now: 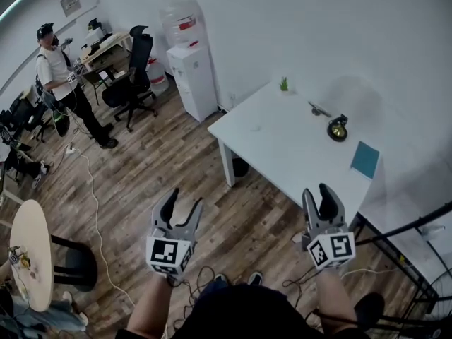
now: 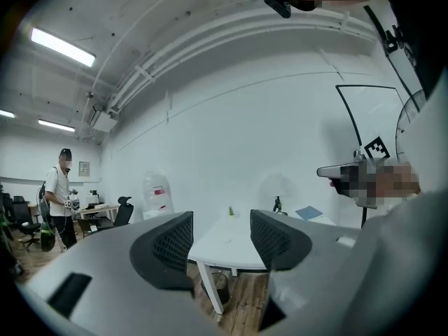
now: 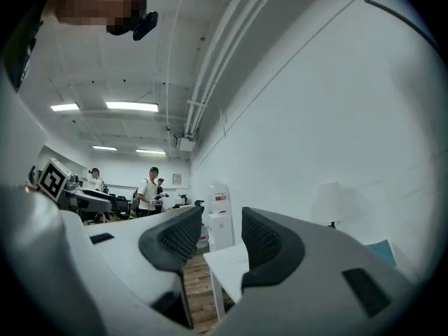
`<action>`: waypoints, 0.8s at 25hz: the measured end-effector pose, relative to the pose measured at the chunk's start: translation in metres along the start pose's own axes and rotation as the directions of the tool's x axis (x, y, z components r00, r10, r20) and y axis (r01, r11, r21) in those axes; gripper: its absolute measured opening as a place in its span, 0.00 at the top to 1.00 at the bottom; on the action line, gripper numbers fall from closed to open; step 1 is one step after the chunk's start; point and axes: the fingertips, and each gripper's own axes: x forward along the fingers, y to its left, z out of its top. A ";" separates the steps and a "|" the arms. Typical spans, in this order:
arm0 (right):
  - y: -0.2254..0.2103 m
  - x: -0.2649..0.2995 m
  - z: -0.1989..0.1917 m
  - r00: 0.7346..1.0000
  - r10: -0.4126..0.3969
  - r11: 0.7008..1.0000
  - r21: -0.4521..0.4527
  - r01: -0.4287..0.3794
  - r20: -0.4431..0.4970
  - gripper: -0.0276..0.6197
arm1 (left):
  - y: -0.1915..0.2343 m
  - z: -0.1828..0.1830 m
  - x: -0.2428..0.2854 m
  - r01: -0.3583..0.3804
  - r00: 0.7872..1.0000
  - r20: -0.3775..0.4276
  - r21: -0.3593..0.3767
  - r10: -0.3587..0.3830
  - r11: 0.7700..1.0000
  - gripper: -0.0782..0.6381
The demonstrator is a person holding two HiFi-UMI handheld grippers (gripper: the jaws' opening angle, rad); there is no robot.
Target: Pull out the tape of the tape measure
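The tape measure point(image 1: 337, 128), a round black case with a yellow centre, lies on the white table point(image 1: 282, 147) near its far right side. A thin dark strip point(image 1: 318, 109) lies just behind the case. Both grippers hang over the wooden floor in front of the table, well short of the tape measure. My left gripper point(image 1: 185, 202) is open with nothing between its jaws, and the left gripper view looks across at the table point(image 2: 231, 247). My right gripper point(image 1: 317, 193) is also open and empty, near the table's front right corner point(image 3: 227, 261).
A blue notebook point(image 1: 365, 159) lies on the table's right end and a small green plant point(image 1: 284, 84) stands at its far corner. A water dispenser point(image 1: 191, 69), office chair point(image 1: 134, 66) and a standing person point(image 1: 60, 76) are at the far left. Cables point(image 1: 92, 210) run across the floor.
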 end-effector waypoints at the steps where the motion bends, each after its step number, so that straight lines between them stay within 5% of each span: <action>1: -0.003 0.000 -0.002 1.000 0.007 1.000 0.005 -0.007 -0.002 0.67 | -0.003 -0.001 -0.001 -0.011 1.000 -0.005 0.001 0.011 1.000 0.54; 11: -0.014 0.025 -0.018 0.998 0.053 0.998 -0.032 -0.054 -0.026 0.68 | 0.005 -0.019 0.019 -0.051 0.998 -0.033 -0.014 0.050 0.999 0.54; 20: -0.013 0.095 -0.022 0.999 -0.016 0.996 -0.092 0.012 -0.036 0.69 | 0.057 -0.040 0.098 0.031 0.998 -0.045 -0.063 -0.034 0.998 0.54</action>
